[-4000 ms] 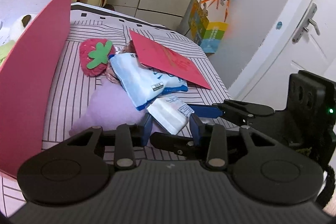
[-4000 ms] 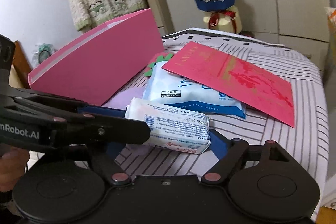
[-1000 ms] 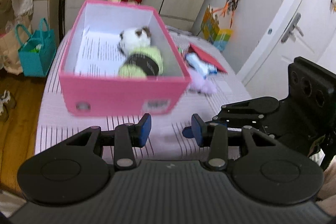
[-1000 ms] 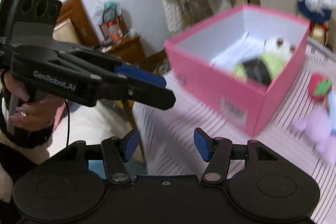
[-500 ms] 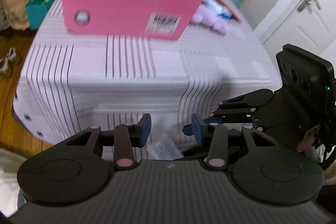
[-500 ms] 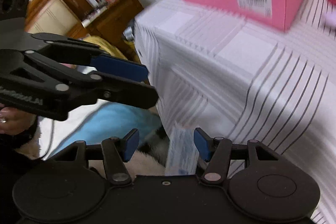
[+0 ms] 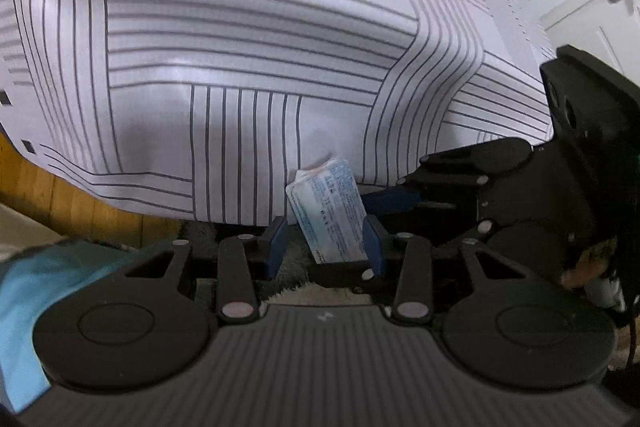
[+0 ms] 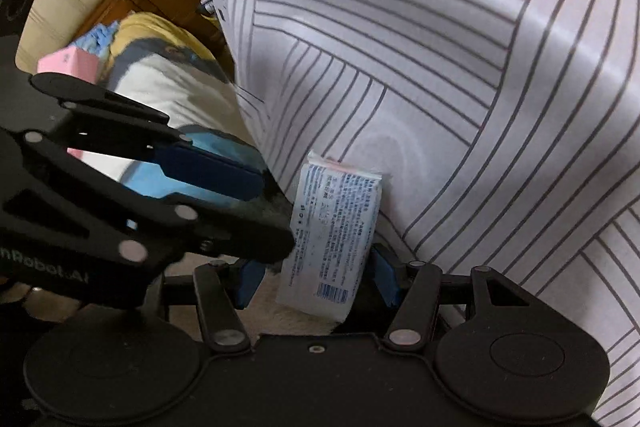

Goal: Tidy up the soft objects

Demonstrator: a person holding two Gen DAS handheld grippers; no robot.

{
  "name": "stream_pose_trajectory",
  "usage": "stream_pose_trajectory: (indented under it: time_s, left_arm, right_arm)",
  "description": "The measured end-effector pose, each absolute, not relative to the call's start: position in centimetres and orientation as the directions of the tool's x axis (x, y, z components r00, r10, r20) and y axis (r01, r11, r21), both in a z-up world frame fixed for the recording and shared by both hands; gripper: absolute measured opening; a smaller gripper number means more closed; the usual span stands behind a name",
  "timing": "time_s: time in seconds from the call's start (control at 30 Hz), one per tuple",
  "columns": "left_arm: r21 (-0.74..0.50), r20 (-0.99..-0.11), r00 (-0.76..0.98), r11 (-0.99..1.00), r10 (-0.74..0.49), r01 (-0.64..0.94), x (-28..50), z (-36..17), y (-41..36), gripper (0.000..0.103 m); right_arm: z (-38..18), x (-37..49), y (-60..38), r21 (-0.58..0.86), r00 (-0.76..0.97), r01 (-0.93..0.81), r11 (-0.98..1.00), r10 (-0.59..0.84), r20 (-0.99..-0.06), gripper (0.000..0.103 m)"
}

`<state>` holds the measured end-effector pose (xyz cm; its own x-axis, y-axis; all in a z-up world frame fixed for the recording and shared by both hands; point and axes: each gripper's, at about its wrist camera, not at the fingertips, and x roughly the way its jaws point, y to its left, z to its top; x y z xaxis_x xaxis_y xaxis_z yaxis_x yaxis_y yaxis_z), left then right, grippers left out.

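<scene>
Down beside the striped bedcover [image 7: 248,39], leaning on its hanging side: 1 tissue pack [image 8: 334,235], standing on end over a shaggy rug [image 7: 304,291]. Left gripper [image 7: 325,243] spread around the pack, pads apart from it. Right gripper [image 8: 318,281] closing, spread on both sides of the pack, contact impossible to tell.

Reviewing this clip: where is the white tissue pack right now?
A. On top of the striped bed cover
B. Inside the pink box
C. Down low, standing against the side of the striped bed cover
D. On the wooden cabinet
C: the tissue pack stands on end against the hanging side of the striped bed cover, below the bed's top.
</scene>
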<state>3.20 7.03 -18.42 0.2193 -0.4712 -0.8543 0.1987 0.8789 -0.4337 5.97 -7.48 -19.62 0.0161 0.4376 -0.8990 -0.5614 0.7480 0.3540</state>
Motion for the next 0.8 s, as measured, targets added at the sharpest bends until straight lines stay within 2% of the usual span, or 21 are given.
stream_pose_trajectory:
  time_s: [0.07, 0.17, 0.37, 0.53, 0.8]
  left_arm:
    - [-0.443, -0.855, 0.212, 0.879, -0.473, 0.175, 3.4, -19.3, 7.0, 0.039]
    - [-0.477, -0.849, 0.197, 0.872, -0.490, 0.110, 3.6, -20.8, 7.0, 0.039]
    - [-0.486, -0.845, 0.183, 0.865, -0.502, 0.123, 3.0, -20.4, 6.5, 0.033]
    - [-0.475, -0.837, 0.219, 0.865, -0.501, 0.161, 2.1, -17.7, 6.5, 0.031]
    - [-0.436, -0.784, 0.350, 0.856, -0.512, 0.277, 0.9, -10.3, 6.7, 0.031]
  right_arm:
    - [-20.2, 5.8, -6.9, 0.318, 0.042, -0.562, 0.763, 0.411, -0.911, 0.051]
    - [-20.3, 5.7, -6.8, 0.309, 0.050, -0.560, 0.769, 0.404, -0.914, 0.049]
    - [-19.7, 4.9, -7.4, 0.337, 0.036, -0.545, 0.767, 0.423, -0.905, 0.047]
    - [-17.2, 4.1, -8.0, 0.328, 0.068, -0.570, 0.753, 0.441, -0.895, 0.047]
    - [-9.9, 3.1, -8.5, 0.238, 0.208, -0.641, 0.730, 0.464, -0.861, 0.047]
